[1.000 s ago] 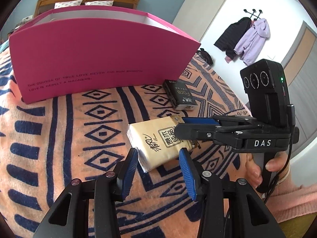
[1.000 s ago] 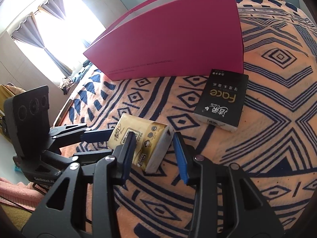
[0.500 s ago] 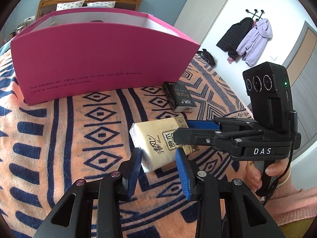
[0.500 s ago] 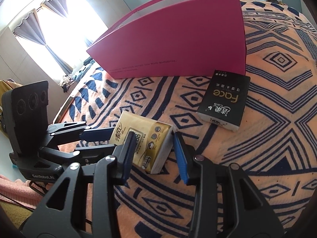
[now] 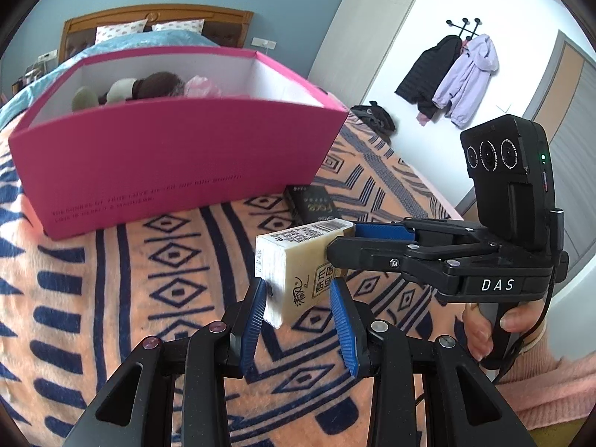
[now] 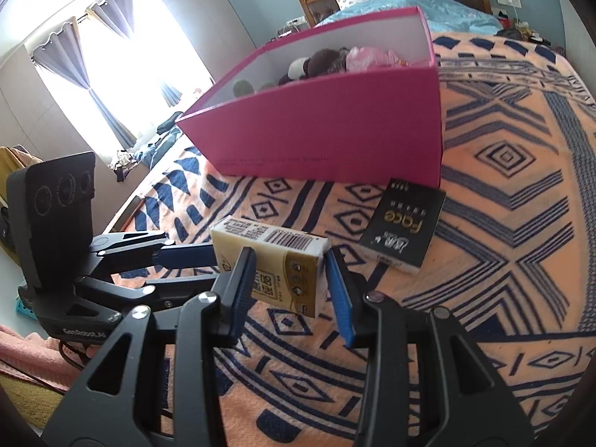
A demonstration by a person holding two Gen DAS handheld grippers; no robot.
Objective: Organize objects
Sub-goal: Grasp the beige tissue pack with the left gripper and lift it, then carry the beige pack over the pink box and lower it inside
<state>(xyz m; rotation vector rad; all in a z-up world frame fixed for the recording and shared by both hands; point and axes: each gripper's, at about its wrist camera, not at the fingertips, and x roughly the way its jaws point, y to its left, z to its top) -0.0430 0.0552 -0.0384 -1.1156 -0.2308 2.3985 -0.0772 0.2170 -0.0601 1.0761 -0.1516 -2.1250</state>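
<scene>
A cream tissue pack (image 5: 298, 279) (image 6: 275, 260) hangs a little above the patterned blanket, gripped from two sides. My left gripper (image 5: 298, 294) (image 6: 214, 264) is shut on its near end. My right gripper (image 5: 344, 240) (image 6: 289, 264) is shut on its other end, coming in from the right in the left wrist view. A black tissue pack (image 5: 311, 205) (image 6: 406, 223) lies flat on the blanket by the corner of an open pink box (image 5: 167, 156) (image 6: 335, 130). The box holds brown and beige plush items and a pink bag.
The orange and navy blanket (image 5: 111, 298) (image 6: 503, 205) covers the bed. A wooden headboard (image 5: 156, 18) and pillows lie beyond the box. Coats (image 5: 447, 74) hang on the right wall. A hand (image 5: 480, 331) grips the right gripper's handle. A curtained window (image 6: 111, 56) is at the left.
Both grippers have risen together and the cream pack has come up off the blanket. The left jaws closed onto the pack. The inside of the pink box now shows.
</scene>
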